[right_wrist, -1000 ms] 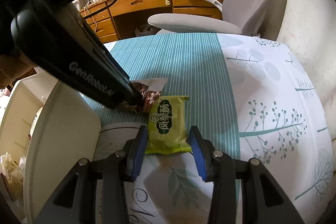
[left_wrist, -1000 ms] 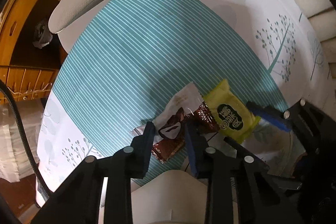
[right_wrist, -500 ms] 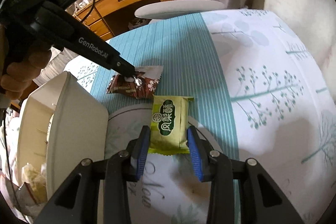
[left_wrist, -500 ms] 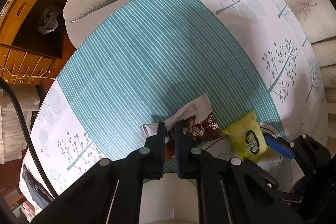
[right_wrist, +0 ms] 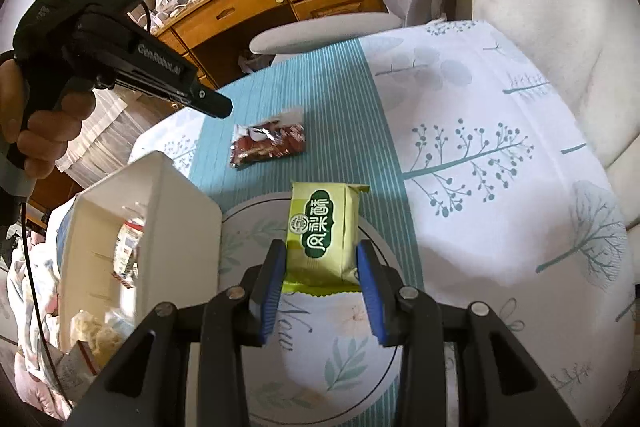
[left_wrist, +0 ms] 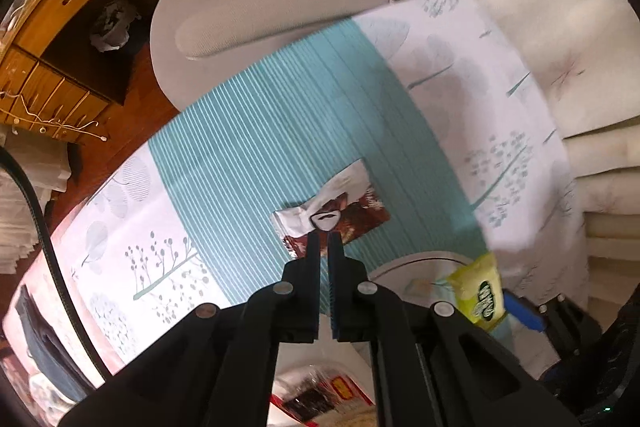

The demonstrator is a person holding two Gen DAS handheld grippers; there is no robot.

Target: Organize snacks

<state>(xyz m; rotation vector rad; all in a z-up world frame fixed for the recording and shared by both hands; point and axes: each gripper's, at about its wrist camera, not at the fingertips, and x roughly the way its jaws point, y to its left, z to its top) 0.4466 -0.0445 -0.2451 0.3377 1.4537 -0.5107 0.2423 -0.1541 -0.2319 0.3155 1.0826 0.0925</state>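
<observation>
Right gripper (right_wrist: 322,267) grasped the green snack packet (right_wrist: 323,233); left gripper (left_wrist: 325,241) was clenched empty.
The packet sat over the plate (right_wrist: 240,227). The brown wrapper (right_wrist: 269,143) lay on the striped cloth (right_wrist: 344,95) at 11 o'clock, with the white bin (right_wrist: 176,211) at 9 o'clock.

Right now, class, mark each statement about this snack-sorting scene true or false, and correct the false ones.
1. The right tongs grip the green packet. True.
2. The left tongs hold the brown packet. False: they are shut on nothing, and the packet lies on the striped cloth.
3. The brown packet is inside the white box. False: it lies outside the box, on the cloth.
4. The white box has snacks in it. True.
</observation>
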